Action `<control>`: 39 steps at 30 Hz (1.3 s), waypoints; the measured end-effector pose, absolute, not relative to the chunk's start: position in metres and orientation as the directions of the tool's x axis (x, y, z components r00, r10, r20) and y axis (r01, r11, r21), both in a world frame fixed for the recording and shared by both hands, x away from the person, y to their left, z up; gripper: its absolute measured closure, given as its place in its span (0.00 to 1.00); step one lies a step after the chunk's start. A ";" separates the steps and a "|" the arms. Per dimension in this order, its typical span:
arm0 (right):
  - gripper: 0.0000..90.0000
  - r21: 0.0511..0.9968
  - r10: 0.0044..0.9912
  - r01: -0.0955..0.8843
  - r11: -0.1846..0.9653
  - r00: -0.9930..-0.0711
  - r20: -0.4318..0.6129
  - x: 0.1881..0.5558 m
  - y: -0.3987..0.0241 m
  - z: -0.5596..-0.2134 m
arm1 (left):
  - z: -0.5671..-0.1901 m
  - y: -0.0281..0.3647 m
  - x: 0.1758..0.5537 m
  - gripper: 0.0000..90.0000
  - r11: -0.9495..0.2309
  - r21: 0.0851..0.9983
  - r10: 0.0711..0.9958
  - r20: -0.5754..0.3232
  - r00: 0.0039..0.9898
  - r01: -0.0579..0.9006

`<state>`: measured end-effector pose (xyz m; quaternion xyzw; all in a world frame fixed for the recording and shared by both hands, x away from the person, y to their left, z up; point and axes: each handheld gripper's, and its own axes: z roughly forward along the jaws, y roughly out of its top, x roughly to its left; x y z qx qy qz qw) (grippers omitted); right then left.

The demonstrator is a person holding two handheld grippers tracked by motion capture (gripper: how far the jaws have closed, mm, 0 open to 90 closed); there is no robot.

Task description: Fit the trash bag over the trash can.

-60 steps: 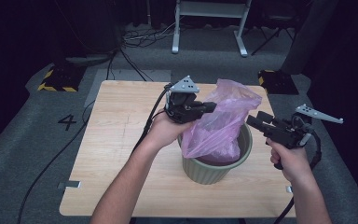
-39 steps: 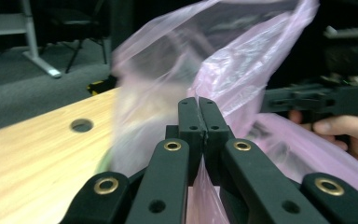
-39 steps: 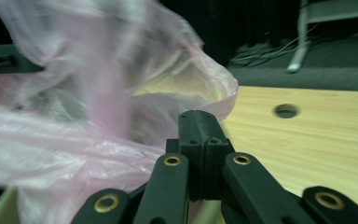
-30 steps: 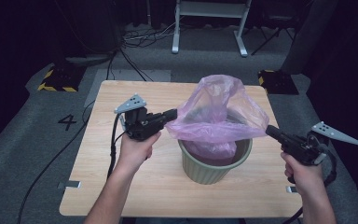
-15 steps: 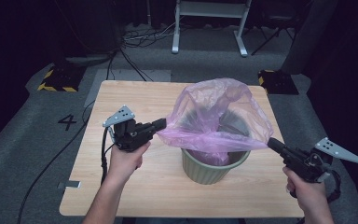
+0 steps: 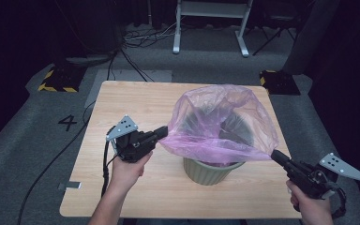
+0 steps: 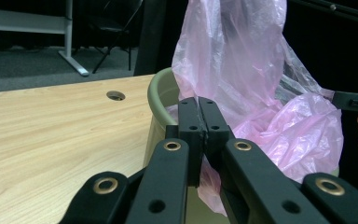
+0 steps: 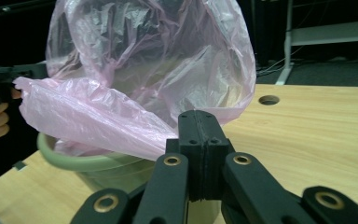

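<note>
The right tongs (image 6: 275, 155) are clamping one edge of the pink bag (image 6: 220, 124) just to the near right of the green bin (image 6: 211, 171) — the left tongs (image 6: 161, 133) are pinching the opposite edge at the bin's left. The bag is stretching wide open above the bin, its bottom sitting inside; the bin is standing on the table (image 6: 136, 101).

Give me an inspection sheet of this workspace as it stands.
Surface: wooden table, bare around the bin.
Job's things: pink bag stretched wide over the green bin.
Clutter: nothing seen.
Grippers: left gripper and right gripper each shut on an opposite edge of the bag.
Cables: black cable trails off the table's left side.
Surroundings: grey floor, metal stand, a "4" marking.
</note>
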<state>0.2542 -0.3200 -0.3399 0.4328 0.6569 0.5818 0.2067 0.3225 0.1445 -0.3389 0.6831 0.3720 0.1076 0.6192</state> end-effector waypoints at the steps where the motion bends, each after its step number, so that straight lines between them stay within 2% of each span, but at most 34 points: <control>1: 1.00 0.942 0.809 0.332 -0.049 -0.540 0.232 0.253 -0.319 -0.340 | -0.339 0.145 0.323 1.00 0.039 0.924 0.642 -0.315 0.699 0.381; 12: 1.00 0.922 0.791 0.388 0.000 -0.564 0.238 0.213 -0.324 -0.359 | -0.367 0.150 0.303 0.99 -0.013 0.899 0.652 -0.324 0.685 0.438; 18: 0.99 0.892 0.799 0.453 -0.003 -0.535 0.275 0.228 -0.322 -0.382 | -0.386 0.151 0.309 0.98 -0.004 0.879 0.645 -0.362 0.673 0.477; 19: 0.94 0.893 0.798 0.451 -0.011 -0.534 0.280 0.230 -0.322 -0.383 | -0.386 0.152 0.310 0.97 -0.008 0.881 0.637 -0.359 0.682 0.472; 20: 0.85 0.900 0.788 0.436 -0.018 -0.547 0.281 0.231 -0.322 -0.382 | -0.385 0.152 0.310 0.94 -0.004 0.885 0.628 -0.359 0.690 0.465; 23: 0.61 0.928 0.767 0.371 -0.035 -0.585 0.262 0.230 -0.321 -0.375 | -0.378 0.154 0.308 0.77 0.007 0.900 0.592 -0.354 0.724 0.435; 24: 0.54 0.937 0.771 0.347 -0.036 -0.588 0.247 0.229 -0.320 -0.371 | -0.375 0.154 0.307 0.75 0.004 0.906 0.588 -0.345 0.732 0.423; 26: 0.47 0.959 0.773 0.282 -0.006 -0.607 0.183 0.225 -0.316 -0.363 | -0.371 0.154 0.305 0.69 -0.001 0.914 0.586 -0.329 0.741 0.406; 28: 0.37 0.972 0.774 0.231 0.029 -0.620 0.125 0.224 -0.312 -0.355 | -0.368 0.154 0.305 0.60 -0.002 0.911 0.586 -0.333 0.739 0.412; 30: 0.33 0.980 0.775 0.192 0.057 -0.627 0.077 0.225 -0.307 -0.346 | -0.366 0.155 0.305 0.56 -0.007 0.911 0.579 -0.333 0.744 0.413; 34: 0.32 0.985 0.793 0.141 0.097 -0.609 0.009 0.235 -0.304 -0.328 | -0.357 0.163 0.304 0.46 0.003 0.918 0.577 -0.326 0.749 0.398; 36: 0.32 0.987 0.796 0.132 0.094 -0.605 0.005 0.242 -0.304 -0.322 | -0.352 0.167 0.303 0.38 0.005 0.922 0.559 -0.324 0.763 0.388; 39: 0.32 0.986 0.802 0.142 0.084 -0.597 0.018 0.257 -0.307 -0.313 | -0.339 0.169 0.304 0.37 0.010 0.930 0.555 -0.310 0.772 0.366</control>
